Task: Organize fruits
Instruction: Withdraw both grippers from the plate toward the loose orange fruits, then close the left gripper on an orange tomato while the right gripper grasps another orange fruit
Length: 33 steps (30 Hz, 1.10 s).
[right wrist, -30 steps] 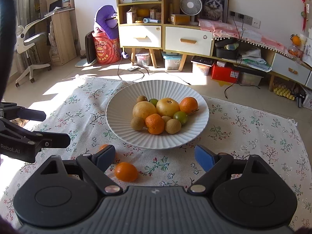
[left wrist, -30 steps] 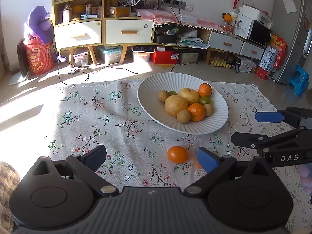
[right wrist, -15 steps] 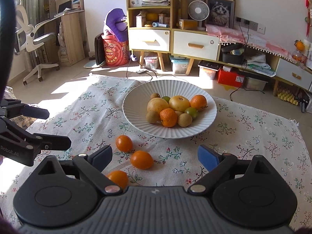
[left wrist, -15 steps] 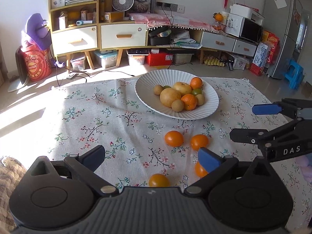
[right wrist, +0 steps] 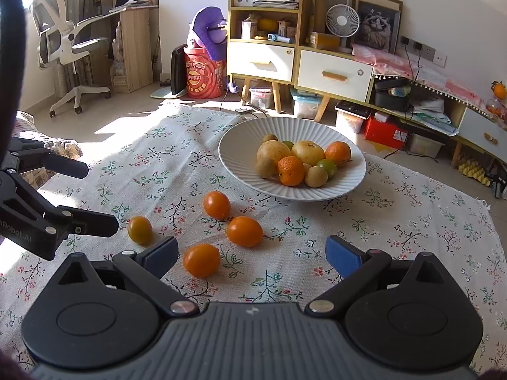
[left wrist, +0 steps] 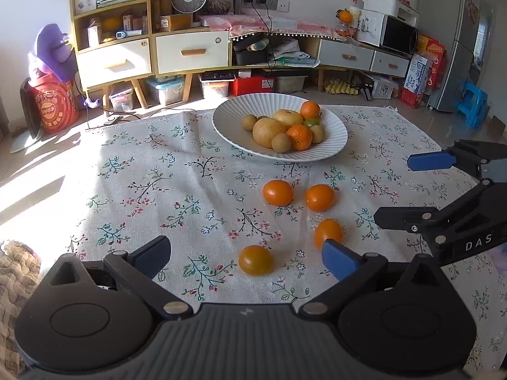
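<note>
Right now both tools hover over the flowered cloth point(left wrist: 152, 171) with nothing in them. The left gripper point(left wrist: 247, 255) has its jaws spread wide, and so does the right gripper point(right wrist: 252, 251); each seems held back and low so that the loose fruit sits in the open gap ahead, ready to be closed on.

Four small orange fruits lie on the cloth, none touching. From the left gripper, the nearest orange fruit point(left wrist: 256, 260) sits just ahead between its fingers, another point(left wrist: 328, 232) is just behind its right fingertip, and two more point(left wrist: 277, 192) point(left wrist: 320, 197) lie farther ahead, side by side. From the right gripper, one fruit point(right wrist: 202, 260) is just ahead of its left finger.

Beyond them stands the white ribbed plate point(left wrist: 228, 126), already holding a pile: big yellow-brown pears, small brown round fruits, bumpy-skinned oranges and a green one. The loose ones are smooth, glossy and slightly egg-shaped, so I judge they may roll if nudged. They probably belong on the plate.
</note>
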Each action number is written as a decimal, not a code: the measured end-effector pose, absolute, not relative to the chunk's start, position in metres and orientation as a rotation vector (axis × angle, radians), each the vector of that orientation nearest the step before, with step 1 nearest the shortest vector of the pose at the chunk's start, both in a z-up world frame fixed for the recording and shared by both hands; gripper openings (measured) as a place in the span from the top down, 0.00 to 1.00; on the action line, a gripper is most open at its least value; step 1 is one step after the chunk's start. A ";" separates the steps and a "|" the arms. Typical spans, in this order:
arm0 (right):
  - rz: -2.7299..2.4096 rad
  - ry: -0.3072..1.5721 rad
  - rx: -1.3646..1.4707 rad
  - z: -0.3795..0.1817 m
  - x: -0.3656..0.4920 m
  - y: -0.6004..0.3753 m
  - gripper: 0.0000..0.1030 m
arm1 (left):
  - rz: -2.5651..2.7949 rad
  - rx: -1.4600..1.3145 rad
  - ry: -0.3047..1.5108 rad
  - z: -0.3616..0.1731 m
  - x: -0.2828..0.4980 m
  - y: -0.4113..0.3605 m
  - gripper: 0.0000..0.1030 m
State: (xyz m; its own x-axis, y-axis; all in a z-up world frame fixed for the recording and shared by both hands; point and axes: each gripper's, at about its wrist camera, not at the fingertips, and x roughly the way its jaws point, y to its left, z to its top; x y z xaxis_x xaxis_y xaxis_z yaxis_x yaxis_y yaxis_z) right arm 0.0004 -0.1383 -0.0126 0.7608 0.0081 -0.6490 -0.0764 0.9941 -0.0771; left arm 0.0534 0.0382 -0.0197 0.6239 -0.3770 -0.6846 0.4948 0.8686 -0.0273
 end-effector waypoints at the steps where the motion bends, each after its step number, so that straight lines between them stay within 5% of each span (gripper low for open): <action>1: 0.047 0.704 -0.107 -0.014 0.000 -0.138 0.03 | -0.505 0.176 0.745 -0.022 0.053 0.038 0.08; 20: 0.055 0.733 -0.134 -0.037 0.001 -0.146 0.01 | -0.580 0.252 0.723 -0.056 0.052 0.018 0.11; 33: 0.129 0.765 -0.158 -0.049 0.005 -0.134 0.02 | -0.583 0.187 0.786 -0.062 0.067 0.022 0.61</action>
State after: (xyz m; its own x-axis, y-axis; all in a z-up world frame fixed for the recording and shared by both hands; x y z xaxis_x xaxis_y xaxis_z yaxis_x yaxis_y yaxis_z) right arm 0.0047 -0.1340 -0.0494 0.7142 0.0585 -0.6975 -0.1734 0.9802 -0.0954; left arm 0.0668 0.0216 -0.0620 0.5596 -0.4233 -0.7125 0.5587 0.8277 -0.0529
